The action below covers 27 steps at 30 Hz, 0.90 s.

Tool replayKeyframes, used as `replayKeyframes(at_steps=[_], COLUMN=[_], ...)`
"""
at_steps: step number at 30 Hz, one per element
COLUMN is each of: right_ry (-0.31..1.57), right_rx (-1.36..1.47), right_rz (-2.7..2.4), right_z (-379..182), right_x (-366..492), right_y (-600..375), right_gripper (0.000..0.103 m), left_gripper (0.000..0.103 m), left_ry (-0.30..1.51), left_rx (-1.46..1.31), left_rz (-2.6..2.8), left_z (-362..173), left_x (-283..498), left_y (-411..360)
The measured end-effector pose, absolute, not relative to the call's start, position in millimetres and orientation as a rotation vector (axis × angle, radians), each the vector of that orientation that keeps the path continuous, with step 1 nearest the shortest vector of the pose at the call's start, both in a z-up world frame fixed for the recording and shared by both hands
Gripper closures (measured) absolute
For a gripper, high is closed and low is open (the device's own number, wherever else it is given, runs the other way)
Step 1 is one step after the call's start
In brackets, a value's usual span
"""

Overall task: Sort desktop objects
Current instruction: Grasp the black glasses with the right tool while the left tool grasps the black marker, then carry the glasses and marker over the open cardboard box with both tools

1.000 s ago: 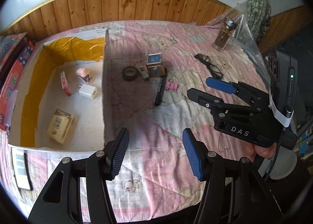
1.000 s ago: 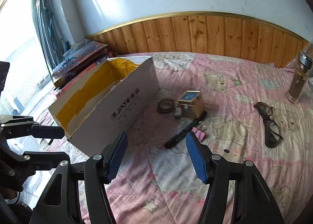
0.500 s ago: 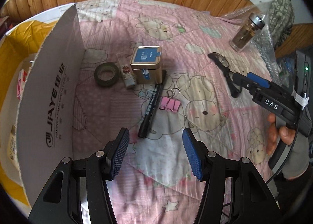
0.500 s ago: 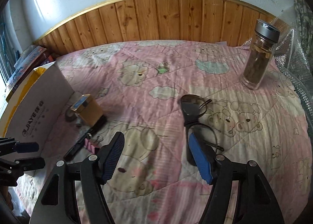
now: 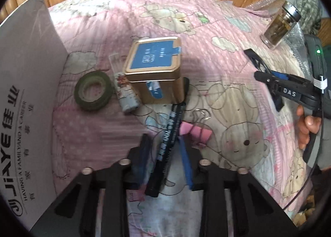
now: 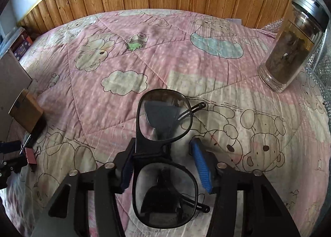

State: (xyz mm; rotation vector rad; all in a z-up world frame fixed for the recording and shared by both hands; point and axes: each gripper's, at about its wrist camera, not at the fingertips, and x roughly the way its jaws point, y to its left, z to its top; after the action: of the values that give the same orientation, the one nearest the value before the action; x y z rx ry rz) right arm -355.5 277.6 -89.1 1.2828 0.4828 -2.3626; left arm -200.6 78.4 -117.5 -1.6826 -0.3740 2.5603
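Pink cartoon-print quilt (image 6: 165,54) w/ wood panelling behind it fills both views; white cardboard box wall (image 5: 22,96) stands at left of the left-wrist frame. Our left gripper (image 5: 164,158) is closing on the black marker pen (image 5: 165,150), bottom centre; the pen lies between the blue pads (image 5: 187,164), which look to be nipping it, its far end under the gold square tin w/ blue label (image 5: 154,69). Pink binder clip (image 5: 195,133) sits just right of the pen, dark green tape roll (image 5: 93,91) left of the tin. Our right gripper (image 6: 165,166) is closing too, about half-wide, astride the black-framed glasses (image 6: 164,152) at the bridge, pads not yet pressing.

Risks, as we judge: pen snags under the tin on lift & drags it; clip gets caught; glasses twist or slip if squeezed off-centre.
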Motion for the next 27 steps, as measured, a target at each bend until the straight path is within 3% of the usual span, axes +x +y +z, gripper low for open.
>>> replayKeyframes(at_steps=[13,27], right_ry=[0.232,0.081], right_rx=[1.239,1.228], right_rz=[-2.396,-2.341], right_z=[-52,-42], right_x=[-312,-231], right_y=[307,311], right_gripper=[0.074,0.077], left_gripper=[0.091,0.091], left_ry=[-0.447,-0.502], left_rx=[-1.623,-1.562], left_rz=[2.519,2.586], left_z=[-90,-62], left_x=[-159,-99], left_y=[76,75])
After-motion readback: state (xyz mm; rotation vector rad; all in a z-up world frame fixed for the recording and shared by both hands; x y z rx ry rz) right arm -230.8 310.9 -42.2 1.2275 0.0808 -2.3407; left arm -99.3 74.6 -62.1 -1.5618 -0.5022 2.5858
